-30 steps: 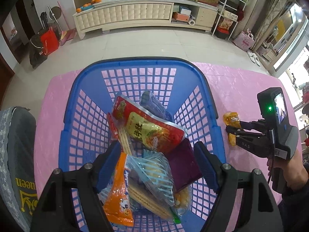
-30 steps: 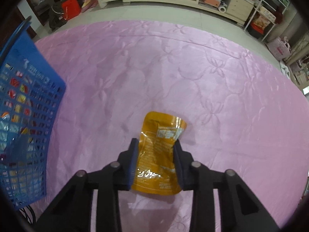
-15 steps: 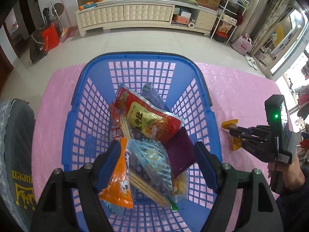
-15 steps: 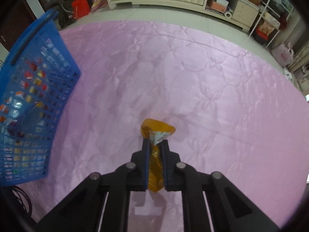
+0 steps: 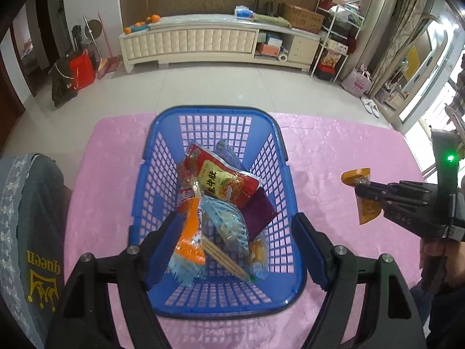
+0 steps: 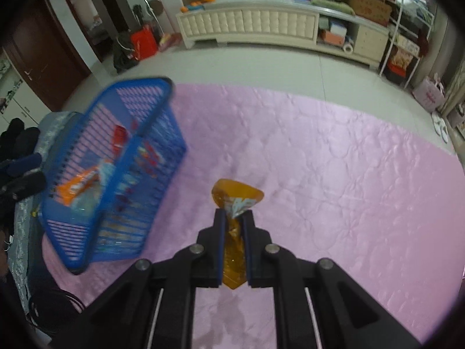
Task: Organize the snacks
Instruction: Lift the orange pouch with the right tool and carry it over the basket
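Note:
A blue plastic basket (image 5: 283, 157) stands on the pink tablecloth and holds several snack packs, among them a red and yellow bag (image 5: 223, 181). My left gripper (image 5: 229, 241) is open and hovers above the basket's near end. My right gripper (image 6: 233, 224) is shut on an orange snack pouch (image 6: 237, 197) and holds it in the air above the cloth, right of the basket (image 6: 116, 163). The pouch (image 5: 359, 176) and the right gripper (image 5: 363, 196) also show in the left wrist view.
The pink tablecloth (image 6: 334, 160) covers the table. A grey cushion with "queen" on it (image 5: 32, 226) lies at the left edge. A white cabinet (image 5: 203, 40) stands far across the tiled floor. A person's hand (image 5: 436, 250) holds the right gripper.
My right gripper closed on the orange pouch and lifted it off the cloth. My left gripper rose and pulled back, so more of the basket shows.

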Tool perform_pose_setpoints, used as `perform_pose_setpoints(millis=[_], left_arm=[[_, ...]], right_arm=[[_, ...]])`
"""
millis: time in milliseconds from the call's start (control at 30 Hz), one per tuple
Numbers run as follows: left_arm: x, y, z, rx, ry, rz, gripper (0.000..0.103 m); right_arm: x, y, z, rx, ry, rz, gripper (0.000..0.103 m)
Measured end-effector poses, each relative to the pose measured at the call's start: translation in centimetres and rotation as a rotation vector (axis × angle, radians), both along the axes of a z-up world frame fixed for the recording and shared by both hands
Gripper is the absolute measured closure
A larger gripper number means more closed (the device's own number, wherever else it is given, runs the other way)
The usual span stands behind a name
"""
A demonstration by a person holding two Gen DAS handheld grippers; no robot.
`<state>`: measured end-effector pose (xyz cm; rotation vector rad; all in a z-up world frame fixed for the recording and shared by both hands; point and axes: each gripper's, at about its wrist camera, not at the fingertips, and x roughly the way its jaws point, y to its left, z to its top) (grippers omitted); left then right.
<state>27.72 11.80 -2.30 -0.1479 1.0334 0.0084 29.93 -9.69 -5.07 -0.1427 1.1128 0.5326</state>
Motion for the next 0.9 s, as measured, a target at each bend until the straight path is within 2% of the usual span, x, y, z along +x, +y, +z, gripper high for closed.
perform_pose_setpoints(millis=[200,467,900], left_arm=[[-2.8,0.2,2.4,0.011,-0.049,0.006,0.027],[-5.0,1.6,3.1,0.014,-0.071,0.027,0.027],[-5.8,5.8,2.2,0.037,-0.067,0.065,0.027]], right_arm=[[-2.2,1.1,3.4,0.072,-0.036,0.028,0.088],[-3.0,3.3,5.7,0.110,-0.065,0.062,0.088],[-2.1,9.4,5.1,0.114,-0.041,0.128,0.086]])
